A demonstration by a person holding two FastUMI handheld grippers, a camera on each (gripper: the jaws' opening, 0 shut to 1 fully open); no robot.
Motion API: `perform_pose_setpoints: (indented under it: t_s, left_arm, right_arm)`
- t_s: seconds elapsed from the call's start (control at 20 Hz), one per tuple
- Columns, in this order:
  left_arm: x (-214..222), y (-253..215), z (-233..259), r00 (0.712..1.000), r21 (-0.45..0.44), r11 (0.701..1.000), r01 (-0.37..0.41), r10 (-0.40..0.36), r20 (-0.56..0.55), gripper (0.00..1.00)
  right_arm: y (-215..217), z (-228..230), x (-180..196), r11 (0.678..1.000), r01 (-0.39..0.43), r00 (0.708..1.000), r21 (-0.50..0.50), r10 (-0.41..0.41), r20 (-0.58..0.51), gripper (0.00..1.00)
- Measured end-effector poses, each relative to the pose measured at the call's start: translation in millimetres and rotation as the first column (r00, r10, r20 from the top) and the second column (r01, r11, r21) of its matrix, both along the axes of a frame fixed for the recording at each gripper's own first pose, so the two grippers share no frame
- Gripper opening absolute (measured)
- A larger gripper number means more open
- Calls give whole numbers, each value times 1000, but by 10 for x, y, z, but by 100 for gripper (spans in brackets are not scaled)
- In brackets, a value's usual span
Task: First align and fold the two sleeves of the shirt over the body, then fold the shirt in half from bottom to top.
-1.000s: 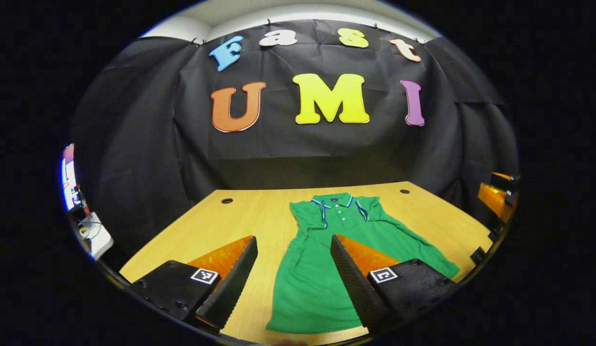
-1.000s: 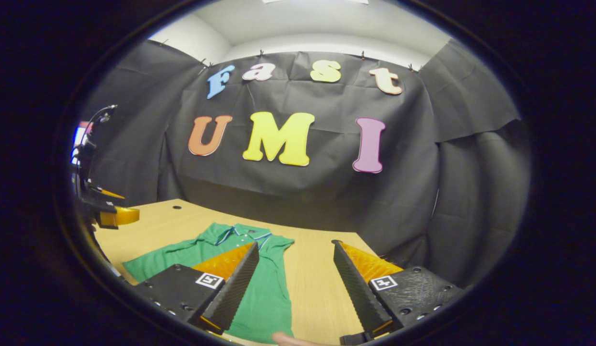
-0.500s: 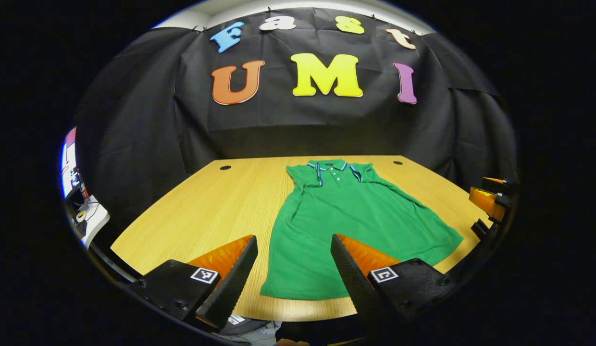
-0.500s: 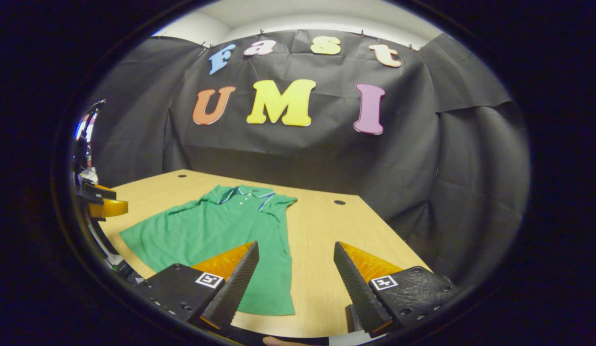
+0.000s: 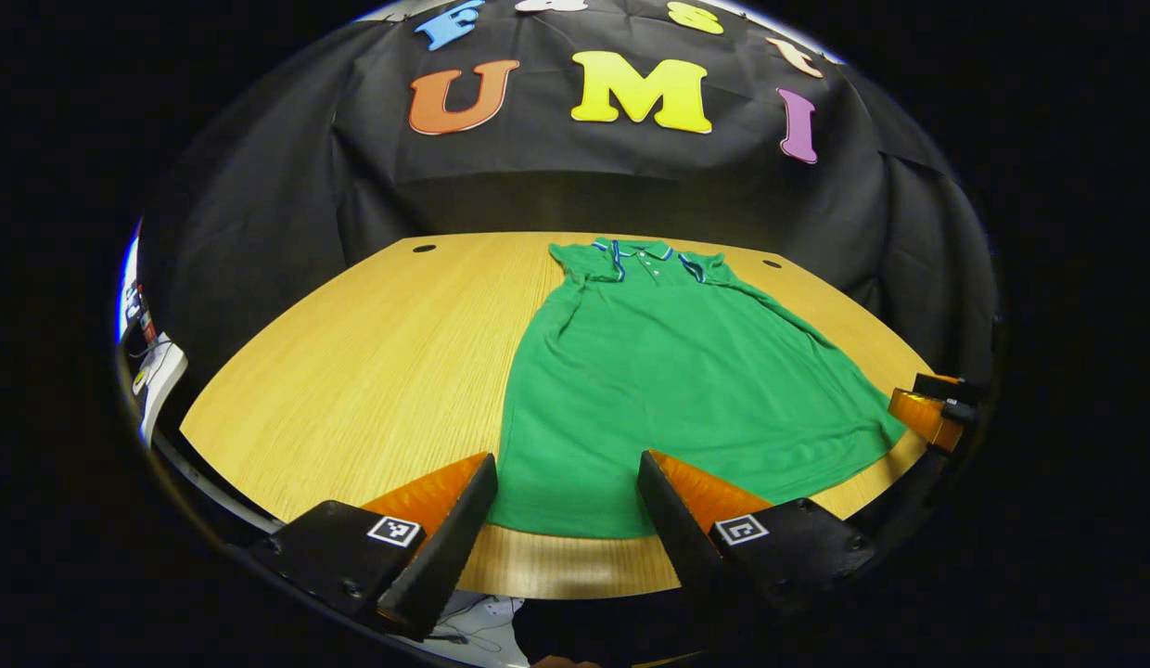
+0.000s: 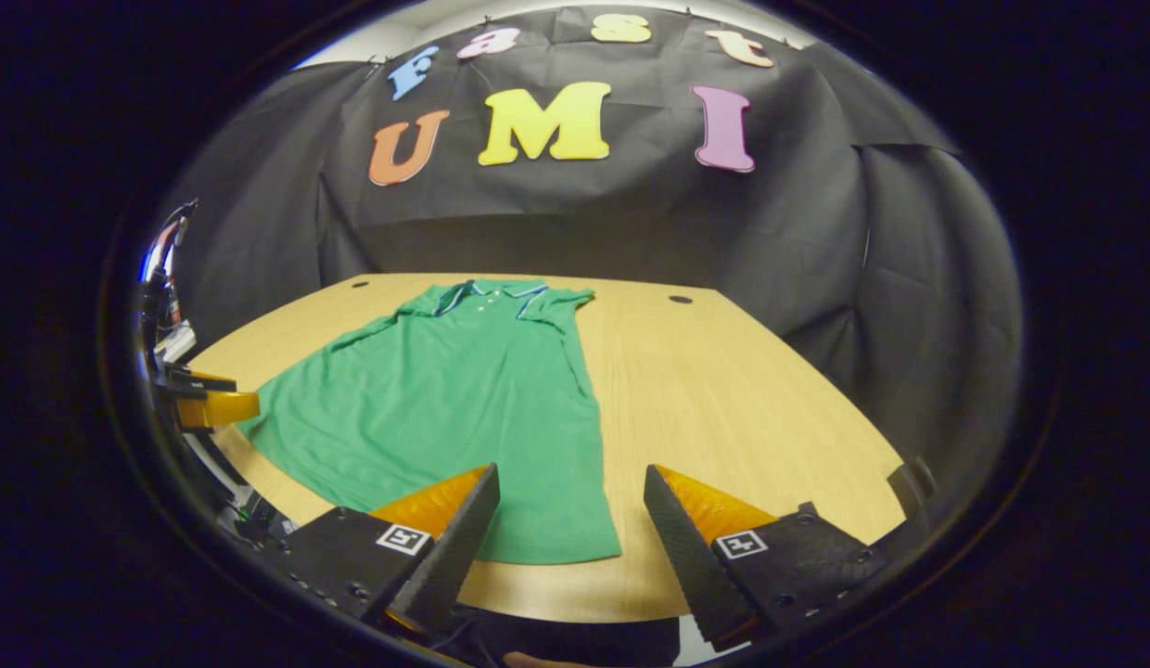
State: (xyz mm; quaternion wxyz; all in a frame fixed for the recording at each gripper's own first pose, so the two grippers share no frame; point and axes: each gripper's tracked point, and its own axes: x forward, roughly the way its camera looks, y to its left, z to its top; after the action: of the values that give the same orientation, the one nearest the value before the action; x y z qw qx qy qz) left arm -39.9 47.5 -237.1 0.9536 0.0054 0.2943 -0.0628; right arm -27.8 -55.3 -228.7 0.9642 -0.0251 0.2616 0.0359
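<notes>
A green polo shirt (image 5: 668, 390) lies flat, collar (image 5: 635, 250) toward the booth wall and hem near the front edge of the wooden counter (image 5: 371, 362), seemingly laid out ready for folding, with its sleeves apparently already lying in over the body. The left claw (image 5: 566, 520) and the right claw (image 6: 570, 529) hover just off the front edge, each spread wide and holding nothing, one near each hem corner. Bare counter flanks the shirt on both sides, leaving room for the bottom-to-top fold, which appears not yet begun.
</notes>
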Motion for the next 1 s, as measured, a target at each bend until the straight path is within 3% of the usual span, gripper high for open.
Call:
perform_pose_setpoints:
  t_s: [0.25,0.5,0.6,0.9,1.0]
  left_arm:
    - [8,10,-103,1000,5,1000,19,-19,-18,98]
    - [13,8,-135,1000,37,999,22,-21,-14,95]
    - [7,105,-123,1000,35,999,-25,26,-13,95]
    - [30,264,-129,997,24,997,-74,74,-9,81]
    - [33,256,-127,998,35,998,-60,61,-7,77]
  right_arm:
    - [29,-155,-31,1000,0,999,-13,0,-48,98]
    - [80,-202,-29,999,-1,998,38,4,-66,94]
    - [93,-205,-41,999,4,998,52,0,-68,94]
    - [195,-201,-77,998,-30,996,51,33,-78,97]
    - [225,-212,-64,998,-36,996,60,41,-77,91]
